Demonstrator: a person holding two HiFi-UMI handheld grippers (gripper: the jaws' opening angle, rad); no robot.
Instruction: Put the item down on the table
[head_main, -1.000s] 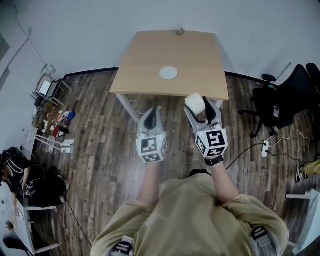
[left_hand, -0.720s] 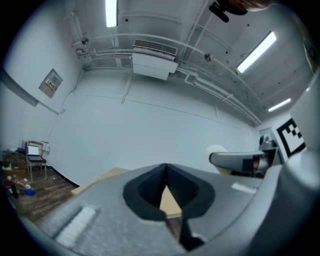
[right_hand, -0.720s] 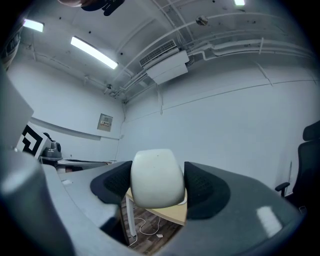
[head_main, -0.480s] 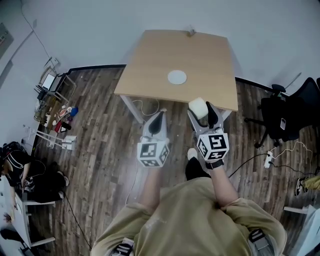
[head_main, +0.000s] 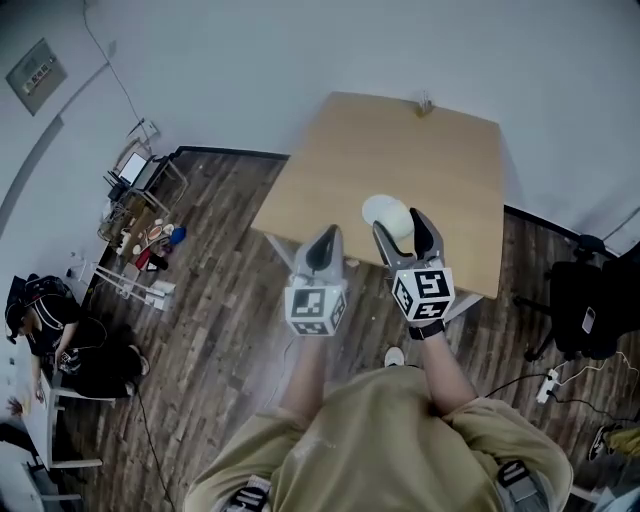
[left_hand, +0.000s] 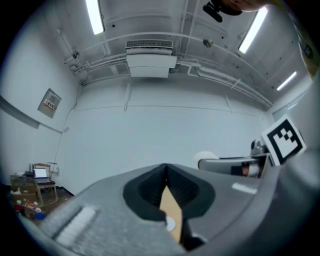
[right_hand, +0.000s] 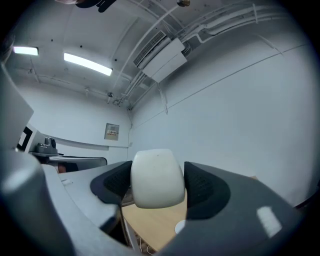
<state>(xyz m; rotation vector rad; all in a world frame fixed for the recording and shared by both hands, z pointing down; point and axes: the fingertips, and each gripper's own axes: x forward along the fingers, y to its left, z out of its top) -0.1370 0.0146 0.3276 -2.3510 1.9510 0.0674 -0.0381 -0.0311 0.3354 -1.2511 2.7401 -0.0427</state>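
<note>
My right gripper is shut on a white, rounded, egg-like item, which sits squeezed between both dark pads. In the head view it hangs above the near part of the light wooden table, partly covering a small white round plate. That plate also shows as a small disc below the jaws. My left gripper is shut and holds nothing; it sits by the table's near left edge, level with the right one. In the left gripper view the jaws meet at their tips, and the held item shows off to the right.
A small object stands at the table's far edge by the wall. A black office chair and a power strip are at the right. A cluttered cart and a seated person are at the left on the wood floor.
Both grippers have advanced toward the table, from over the floor to its near edge. The right one still carries the white item, which now overlaps the plate in the head view.
</note>
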